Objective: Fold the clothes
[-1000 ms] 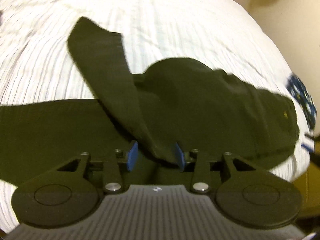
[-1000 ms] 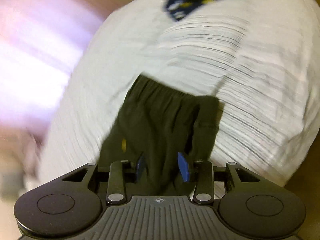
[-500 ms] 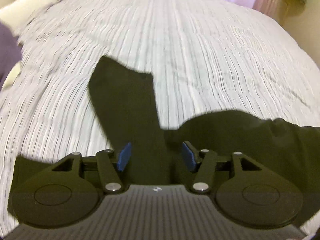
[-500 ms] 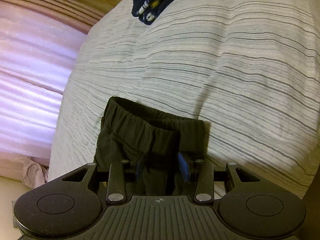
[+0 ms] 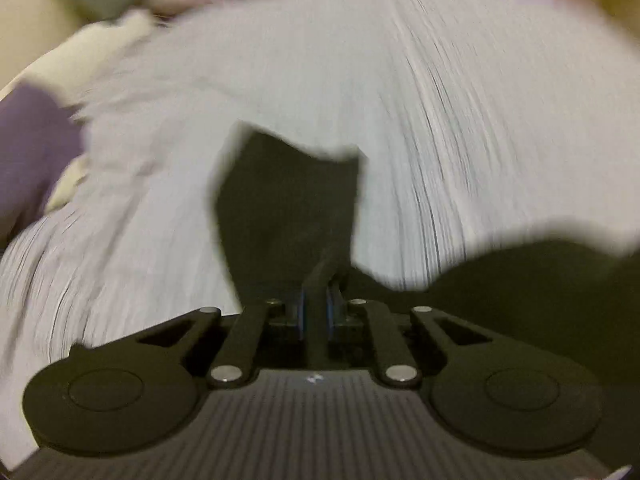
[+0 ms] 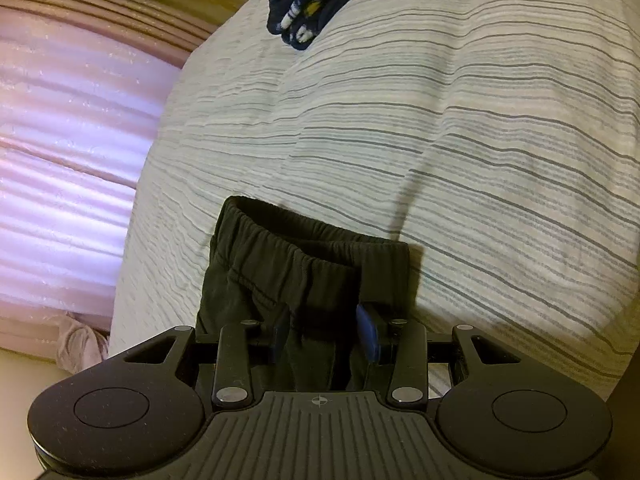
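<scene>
Nearest the left gripper [image 5: 318, 308], its blue pads are pressed together on a ridge of the dark trousers [image 5: 288, 208], pinching the cloth right at the tips. Just ahead of that gripper one trouser leg runs away over the striped bedcover [image 5: 460, 112], ending in a ragged cuff edge; more of the dark cloth spreads off to the gripper's right. This view is badly smeared, so the stripes and the far things are hard to read: a purple shape [image 5: 28, 152] at far left and pale pillows [image 5: 100, 52] beyond it, with a bright window glow at the top.

The right wrist view is sharp and shows what the other does not: the gathered waistband [image 6: 304, 248] of the same trousers, lying folded double on the bedcover directly in front of the right gripper [image 6: 326, 334]. Its blue pads stand apart, with dark cloth between them; whether they grip it I cannot tell. Farther out, past the waistband, lies a navy garment with yellow and white spots [image 6: 316, 0] near the bed's far edge. To that gripper's left, beyond the mattress, hangs a pink curtain [image 6: 68, 128].
</scene>
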{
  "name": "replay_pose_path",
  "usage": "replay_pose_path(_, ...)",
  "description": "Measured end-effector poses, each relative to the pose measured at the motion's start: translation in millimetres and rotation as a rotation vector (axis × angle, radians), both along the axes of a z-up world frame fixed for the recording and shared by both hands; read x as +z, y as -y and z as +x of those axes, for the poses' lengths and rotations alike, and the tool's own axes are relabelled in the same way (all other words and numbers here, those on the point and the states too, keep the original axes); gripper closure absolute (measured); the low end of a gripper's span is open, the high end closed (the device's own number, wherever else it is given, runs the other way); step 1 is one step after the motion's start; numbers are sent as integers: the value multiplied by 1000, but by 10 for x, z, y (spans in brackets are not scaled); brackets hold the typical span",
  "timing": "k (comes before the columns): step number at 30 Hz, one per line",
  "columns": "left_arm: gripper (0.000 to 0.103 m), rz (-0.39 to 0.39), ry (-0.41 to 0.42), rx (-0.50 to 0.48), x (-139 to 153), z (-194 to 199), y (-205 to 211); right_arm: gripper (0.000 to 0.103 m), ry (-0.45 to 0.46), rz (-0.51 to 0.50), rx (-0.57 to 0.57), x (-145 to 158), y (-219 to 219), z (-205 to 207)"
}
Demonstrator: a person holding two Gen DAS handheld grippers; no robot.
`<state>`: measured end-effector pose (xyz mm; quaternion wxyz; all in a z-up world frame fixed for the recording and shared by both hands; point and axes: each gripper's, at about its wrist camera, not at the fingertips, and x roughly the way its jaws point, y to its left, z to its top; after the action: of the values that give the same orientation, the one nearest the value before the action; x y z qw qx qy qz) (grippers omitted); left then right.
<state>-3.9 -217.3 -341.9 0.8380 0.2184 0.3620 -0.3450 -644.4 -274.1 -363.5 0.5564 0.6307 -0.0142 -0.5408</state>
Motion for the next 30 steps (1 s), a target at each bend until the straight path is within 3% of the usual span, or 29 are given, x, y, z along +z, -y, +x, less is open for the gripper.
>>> replay_pose_path(3,97,-224,-81,250,355,180,-768,62,-4,1,13,34,7,-19)
replay_pose_path(7,97,-297,-367,586,97,377,-1779,62,-18,0,34,57,5,-14)
replay_pose_path(9,100,-278,-417,684,-72,367,-2032,62,-22,4,40,61,-11,-5)
replay_pose_path(13,96,-373,-469,700,-189,328,-2156,62,-22,10,60,81,-43,-3)
replay_pose_path(16,86,-401,-508,691,-249,300,-2149,62,-9,6,63,98,-63,-15)
replay_pose_path(21,78,-419,-553,688,-272,350,-2128,62,58,-9,8,102,-73,-74)
replay_pose_path(30,73,-438,-600,646,-337,329,-2179,62,69,14,-53,-26,-75,-87)
